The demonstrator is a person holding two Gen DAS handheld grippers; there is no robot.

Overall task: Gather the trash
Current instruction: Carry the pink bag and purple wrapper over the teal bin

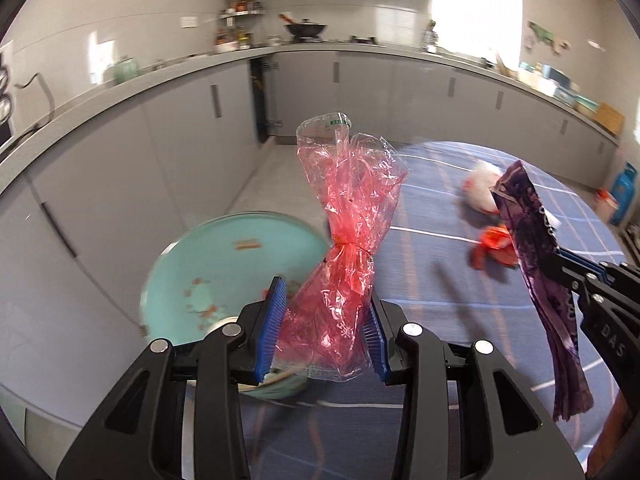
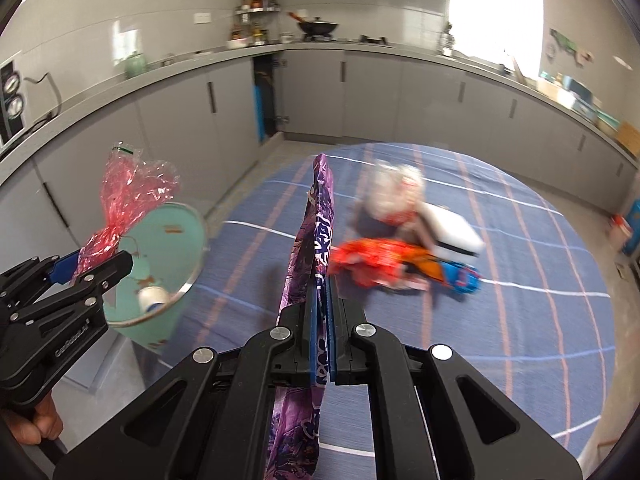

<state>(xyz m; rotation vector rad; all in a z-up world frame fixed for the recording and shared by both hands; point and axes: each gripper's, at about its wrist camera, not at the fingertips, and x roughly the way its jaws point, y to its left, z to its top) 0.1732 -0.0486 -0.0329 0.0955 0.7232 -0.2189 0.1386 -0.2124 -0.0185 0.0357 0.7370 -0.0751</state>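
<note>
Left wrist view: the left tool (image 1: 326, 344) has its two blue-padded fingers (image 1: 272, 330) closed partway against a crinkled red cellophane bag (image 1: 346, 248), which stands upright between them, pinched at a narrow waist above the pads and fanning out clear and pinkish at the top. Just behind and to the left of it sits a pale turquoise trash bin (image 1: 224, 256) with small orange markings on its inside wall, standing beside the edge of a round worktop covered with a blue checked cloth (image 1: 432, 280). At the right edge of this view the right tool (image 1: 560, 268) reaches in, clamping a long purple snack wrapper (image 1: 536, 256) that hangs down below its fingers. Right wrist view: the right tool (image 2: 323, 312) is closed almost completely, its blue pads pressed flat on the purple wrapper (image 2: 316, 248), which rises above the pads and trails down below them. To the left, the left tool (image 2: 86, 270) holds the red cellophane bag (image 2: 128, 196) just above the open trash bin (image 2: 168, 240), where a small white object (image 2: 152, 298) lies inside. Further back on the cloth (image 2: 520, 320) lies a blurred heap of litter: a red-orange wrapper (image 2: 372, 262), a blue wrapper (image 2: 460, 278), a white box (image 2: 452, 230) and a pale crumpled bag (image 2: 396, 190), all close together.
</note>
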